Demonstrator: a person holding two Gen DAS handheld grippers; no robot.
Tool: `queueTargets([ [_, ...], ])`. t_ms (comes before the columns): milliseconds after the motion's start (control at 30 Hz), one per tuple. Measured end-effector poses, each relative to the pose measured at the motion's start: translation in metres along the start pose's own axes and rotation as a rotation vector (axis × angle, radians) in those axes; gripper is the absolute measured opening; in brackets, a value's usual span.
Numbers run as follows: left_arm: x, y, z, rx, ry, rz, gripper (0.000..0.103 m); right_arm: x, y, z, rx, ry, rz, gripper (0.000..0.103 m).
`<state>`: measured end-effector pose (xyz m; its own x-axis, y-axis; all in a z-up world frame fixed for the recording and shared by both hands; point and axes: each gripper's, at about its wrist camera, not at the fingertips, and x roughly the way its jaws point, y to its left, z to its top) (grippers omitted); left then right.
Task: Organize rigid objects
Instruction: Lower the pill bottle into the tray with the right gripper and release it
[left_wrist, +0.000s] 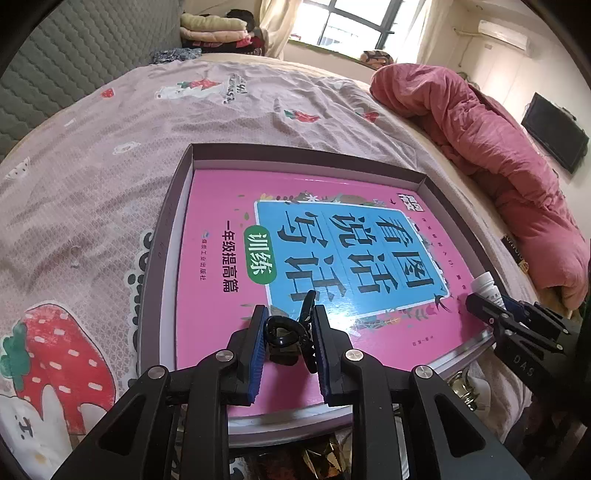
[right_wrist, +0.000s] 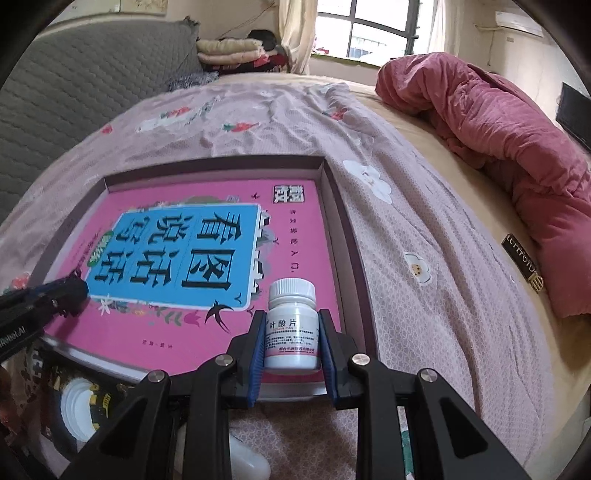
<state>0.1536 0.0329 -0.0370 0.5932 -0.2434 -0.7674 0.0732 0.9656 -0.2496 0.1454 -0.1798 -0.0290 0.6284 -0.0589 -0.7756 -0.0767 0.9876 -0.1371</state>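
Over the pink book (left_wrist: 317, 236): left hand-held gripper (left_wrist: 288, 325) clamping a black clip (left_wrist: 291, 328), right hand-held gripper (right_wrist: 291, 332) a white bottle (right_wrist: 291, 325).

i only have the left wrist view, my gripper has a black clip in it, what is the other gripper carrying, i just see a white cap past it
Observer: The right gripper is shut on a small white pill bottle, held upright by its sides.
Operator: is the bottle in the box yet
Observer: It hangs over the near right corner of the pink book, which lies in the shallow box; whether its base touches the book I cannot tell.
Operator: anything left outside the box on that side
Observer: Yes, a white round object lies below the box's near edge, to the left in the right wrist view.
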Motion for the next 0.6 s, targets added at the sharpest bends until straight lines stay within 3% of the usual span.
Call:
queueTargets([
  [600, 0.0004, -0.0005, 0.0007, 0.012, 0.007, -0.009, 0.024, 0.0042, -0.0047, 0.0052, 0.017, 0.046, -0.039, 0.027],
])
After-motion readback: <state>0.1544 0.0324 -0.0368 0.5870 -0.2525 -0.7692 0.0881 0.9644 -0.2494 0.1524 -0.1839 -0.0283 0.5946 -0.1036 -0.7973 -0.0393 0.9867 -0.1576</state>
